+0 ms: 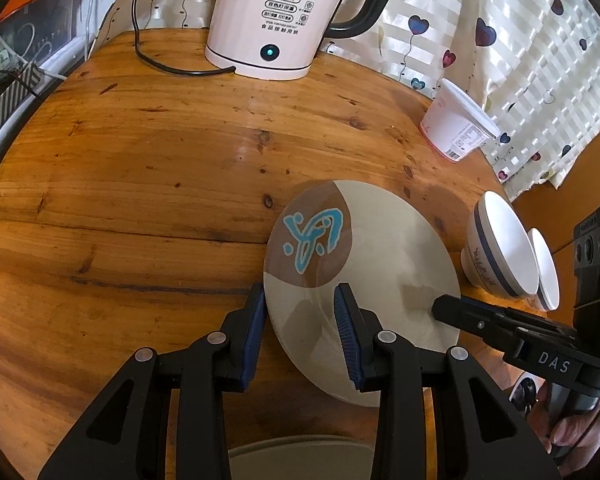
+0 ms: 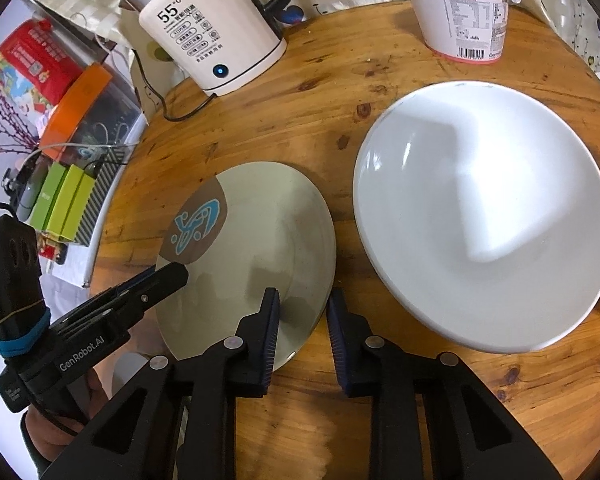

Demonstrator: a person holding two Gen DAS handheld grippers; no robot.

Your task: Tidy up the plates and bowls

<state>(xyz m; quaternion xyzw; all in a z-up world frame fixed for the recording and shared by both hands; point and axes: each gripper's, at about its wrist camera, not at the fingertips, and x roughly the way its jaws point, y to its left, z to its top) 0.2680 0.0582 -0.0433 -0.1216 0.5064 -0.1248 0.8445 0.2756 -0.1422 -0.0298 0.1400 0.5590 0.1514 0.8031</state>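
Plate (image 1: 380,248) lying on wooden table (image 1: 140,168), near front edge, in front of kettle (image 1: 280,16). Left gripper (image 1: 300,322) grasping plate's left rim; right gripper (image 2: 303,326) straddling plate's right rim, contact unclear. White bowl (image 2: 484,216) sitting just right of plate; open tabletop stretching left.

White kettle (image 1: 276,20) at my tabletop's (image 1: 140,160) far edge, black cord (image 1: 156,56) trailing, lidded white tub (image 2: 460,12), heart-print curtain (image 1: 500,40) behind.
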